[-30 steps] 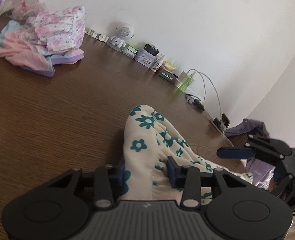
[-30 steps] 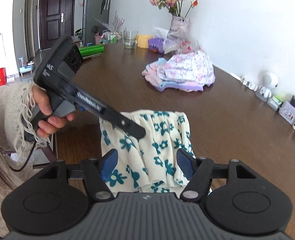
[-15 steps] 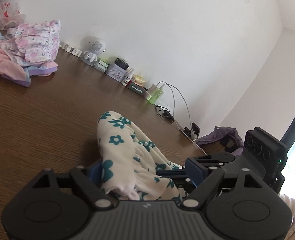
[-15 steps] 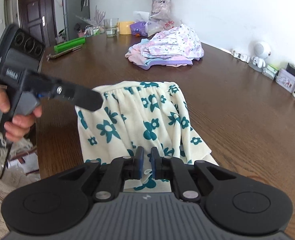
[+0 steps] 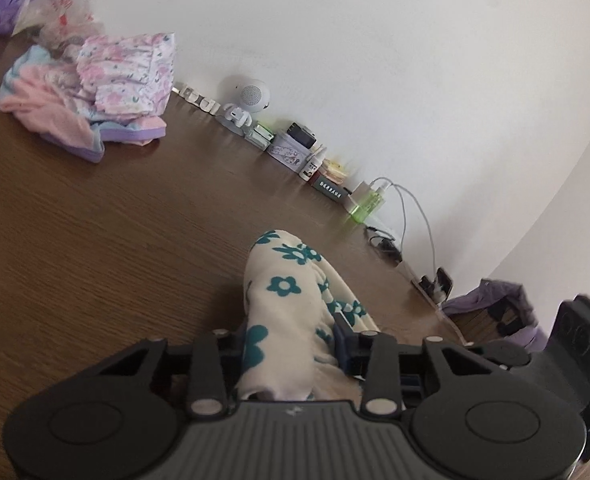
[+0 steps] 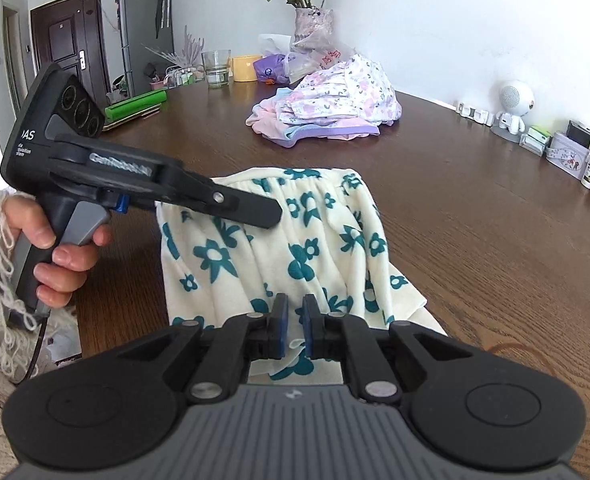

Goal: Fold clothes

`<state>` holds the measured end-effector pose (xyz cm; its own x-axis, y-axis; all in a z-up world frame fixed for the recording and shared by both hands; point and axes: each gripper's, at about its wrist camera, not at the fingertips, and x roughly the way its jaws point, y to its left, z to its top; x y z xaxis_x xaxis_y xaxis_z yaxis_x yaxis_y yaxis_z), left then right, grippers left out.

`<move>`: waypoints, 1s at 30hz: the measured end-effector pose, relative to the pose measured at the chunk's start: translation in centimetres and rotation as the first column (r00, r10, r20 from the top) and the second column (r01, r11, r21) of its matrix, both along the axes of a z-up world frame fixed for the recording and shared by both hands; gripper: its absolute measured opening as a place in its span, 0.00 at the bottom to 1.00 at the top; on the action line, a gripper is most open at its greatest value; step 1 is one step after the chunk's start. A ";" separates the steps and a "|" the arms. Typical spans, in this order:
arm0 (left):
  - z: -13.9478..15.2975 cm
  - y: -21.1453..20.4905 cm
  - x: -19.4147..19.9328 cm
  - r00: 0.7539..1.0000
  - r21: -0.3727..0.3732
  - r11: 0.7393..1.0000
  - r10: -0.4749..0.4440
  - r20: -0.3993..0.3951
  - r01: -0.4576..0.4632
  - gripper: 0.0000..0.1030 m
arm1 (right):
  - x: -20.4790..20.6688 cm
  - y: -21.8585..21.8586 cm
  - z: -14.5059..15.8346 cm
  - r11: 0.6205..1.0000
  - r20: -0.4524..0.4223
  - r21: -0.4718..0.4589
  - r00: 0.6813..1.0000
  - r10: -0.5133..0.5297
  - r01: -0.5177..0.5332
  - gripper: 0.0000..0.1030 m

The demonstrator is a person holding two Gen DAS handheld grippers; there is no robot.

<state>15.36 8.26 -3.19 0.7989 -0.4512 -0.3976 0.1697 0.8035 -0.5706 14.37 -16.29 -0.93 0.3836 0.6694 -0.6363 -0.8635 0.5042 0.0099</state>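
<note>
A cream garment with teal flowers (image 6: pixel 295 240) lies on the brown table (image 6: pixel 475 220), bunched up at its near edge. My right gripper (image 6: pixel 294 330) is shut on the garment's near hem. My left gripper (image 5: pixel 291 344) is shut on a thick fold of the same garment (image 5: pixel 283 308), which rises between its fingers. In the right wrist view the left gripper (image 6: pixel 199 194) comes in from the left, held by a hand, over the garment's left edge. The right gripper's body (image 5: pixel 575 344) shows at the right edge of the left wrist view.
A pile of pink and purple clothes (image 6: pixel 327 100) lies farther back on the table, also in the left wrist view (image 5: pixel 95 96). Small items, a white speaker figure (image 5: pixel 247 100) and a charger with cables (image 5: pixel 367 200) line the wall. A vase of flowers (image 6: pixel 311 28), a glass (image 6: pixel 216 68) and a yellow cup stand at the far end.
My left gripper went from shut to open half a second ago and has shut again on a fold of the garment. My right gripper, open a second ago, shut on the hem and stays shut.
</note>
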 end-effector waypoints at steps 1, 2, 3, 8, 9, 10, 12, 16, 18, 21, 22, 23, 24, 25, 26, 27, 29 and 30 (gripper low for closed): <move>0.4 -0.3 -0.1 1.000 0.036 0.999 -0.006 0.007 0.006 0.30 | 0.0 0.0 0.3 1.000 -0.006 0.000 1.000 0.007 -0.007 0.09; 0.8 -0.5 -0.2 1.000 0.072 0.997 -0.012 0.015 0.011 0.30 | 0.0 -0.2 0.8 1.000 -0.012 0.008 1.000 0.012 -0.012 0.09; 1.2 -0.8 -0.3 0.999 0.098 0.995 -0.019 0.027 0.016 0.30 | 0.1 -0.7 1.4 0.999 -0.011 0.030 1.000 0.014 -0.014 0.12; 2.2 -2.1 -0.8 0.998 0.191 0.981 -0.037 0.057 0.026 0.30 | 1.2 -2.6 3.5 0.997 -0.009 0.076 1.000 0.017 -0.016 0.72; 2.3 -2.2 -0.8 0.998 0.200 0.979 -0.040 0.056 0.028 0.30 | 1.6 -2.8 3.7 0.995 -0.037 0.086 0.998 0.045 -0.041 0.81; 2.3 -2.3 -0.8 0.998 0.203 0.979 -0.042 0.054 0.031 0.30 | 2.0 -2.7 3.6 0.995 -0.054 0.082 0.997 0.060 -0.055 0.87; 2.4 -2.3 -0.8 0.998 0.206 0.978 -0.046 0.050 0.035 0.30 | 2.7 -2.4 3.5 0.994 -0.086 0.072 0.992 0.089 -0.083 0.94; 2.5 -2.4 -0.8 0.998 0.219 0.975 -0.050 0.049 0.038 0.30 | 3.0 -0.2 1.4 0.992 -0.073 -0.051 0.991 0.113 -0.116 0.95; 2.8 -2.7 -0.9 0.997 0.246 0.968 -0.059 0.056 0.044 0.30 | 2.9 0.3 0.7 0.990 -0.063 -0.074 0.992 0.113 -0.117 0.82; 3.5 -3.6 -1.2 0.993 0.335 0.941 -0.078 0.093 0.043 0.29 | 2.8 0.6 0.3 0.991 -0.075 -0.068 0.991 0.107 -0.112 0.57; 3.9 -4.1 -1.4 0.989 0.377 0.925 -0.092 0.114 0.043 0.29 | 2.6 0.7 0.4 0.992 -0.069 -0.064 0.992 0.102 -0.107 0.52; 4.2 -4.7 -1.6 0.985 0.419 0.907 -0.107 0.136 0.041 0.29 | 2.4 0.8 0.4 0.993 -0.062 -0.060 0.993 0.098 -0.101 0.51; 4.5 -5.3 -1.9 0.980 0.462 0.886 -0.124 0.156 0.039 0.28 | 2.2 0.9 0.4 0.994 -0.056 -0.060 0.994 0.090 -0.093 0.50; 4.8 -5.9 -2.2 0.974 0.506 0.862 -0.142 0.174 0.035 0.28 | 2.0 1.0 0.5 0.995 -0.050 -0.060 0.995 0.082 -0.085 0.48; 5.0 -6.7 -2.6 0.968 0.551 0.834 -0.164 0.192 0.032 0.28 | 1.8 1.2 0.5 0.995 -0.043 -0.060 0.996 0.075 -0.077 0.46; 5.1 -7.4 -2.9 0.960 0.588 0.808 -0.186 0.207 0.030 0.28 | 1.7 1.2 0.5 0.996 -0.040 -0.056 0.997 0.069 -0.072 0.43; 5.4 -8.9 -3.6 0.944 0.658 0.753 -0.234 0.233 0.024 0.28 | 1.7 1.2 0.3 0.998 -0.040 -0.037 0.998 0.054 -0.056 0.41; 5.5 -9.5 -4.0 0.934 0.681 0.732 -0.259 0.245 0.024 0.28 | 1.7 1.1 0.2 0.999 -0.038 -0.025 0.998 0.046 -0.047 0.41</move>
